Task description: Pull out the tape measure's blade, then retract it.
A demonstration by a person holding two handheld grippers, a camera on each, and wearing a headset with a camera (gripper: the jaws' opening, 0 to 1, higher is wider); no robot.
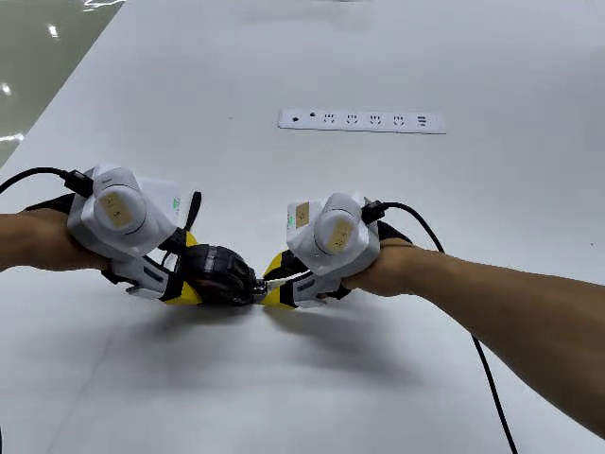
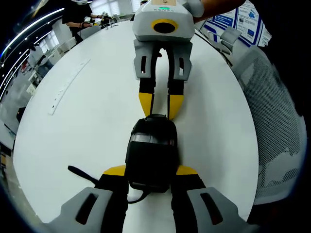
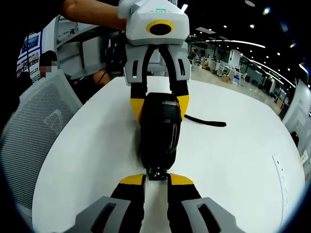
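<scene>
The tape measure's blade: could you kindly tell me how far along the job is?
Done: the left gripper clamps the black rubbery tape measure case, and the right gripper pinches its blade tip. In hand: the pull, with hardly any blade out. Left: drawing the blade out, then retracting it.

This looks like a big open-plan lab or engineering office. The work happens on a broad white table (image 1: 284, 57) with a white multi-socket power strip (image 1: 362, 120) lying on it, and a glossy pale floor (image 1: 38, 57) beside it. In the right gripper view a grey mesh office chair (image 3: 34, 136) stands at the table's edge, long strip lights (image 3: 243, 42) run across a dark ceiling, and rows of workstations (image 3: 228, 68) stretch far back. The left gripper view shows printed posters (image 2: 233, 19) on a wall and a person (image 2: 77, 12) standing at distant desks
</scene>
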